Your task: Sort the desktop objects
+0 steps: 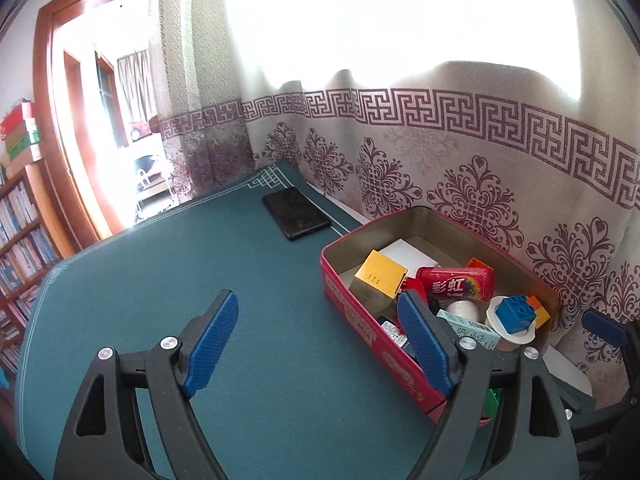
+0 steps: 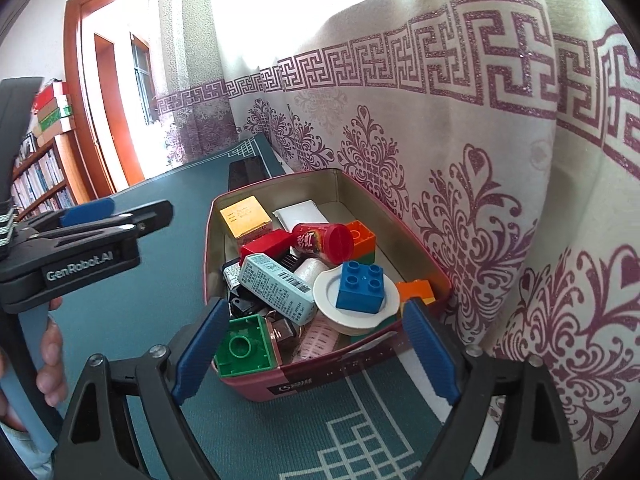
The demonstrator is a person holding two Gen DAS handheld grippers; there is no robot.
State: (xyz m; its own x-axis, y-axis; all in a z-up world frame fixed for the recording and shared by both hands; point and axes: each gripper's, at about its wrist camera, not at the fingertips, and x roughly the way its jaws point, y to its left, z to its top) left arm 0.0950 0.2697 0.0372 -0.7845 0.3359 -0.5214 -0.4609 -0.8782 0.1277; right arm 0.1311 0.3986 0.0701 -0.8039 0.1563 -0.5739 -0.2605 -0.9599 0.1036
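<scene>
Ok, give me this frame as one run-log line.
left tool: open, empty, over mat | right tool: open, empty, at tin's near wall | red tin: full | blue brick: on white lid | black tablet: on mat

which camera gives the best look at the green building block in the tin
The right wrist view: the green block lies in the tin's near corner, hollow side up, unobstructed. In the left wrist view only a green sliver shows behind the left gripper's finger.

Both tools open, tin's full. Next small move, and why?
Probably swing the left tool toward the black slab on the mat. It looks like the only item outside the tin; both tools are open and empty, and the right tool only frames the tin's near wall.
</scene>
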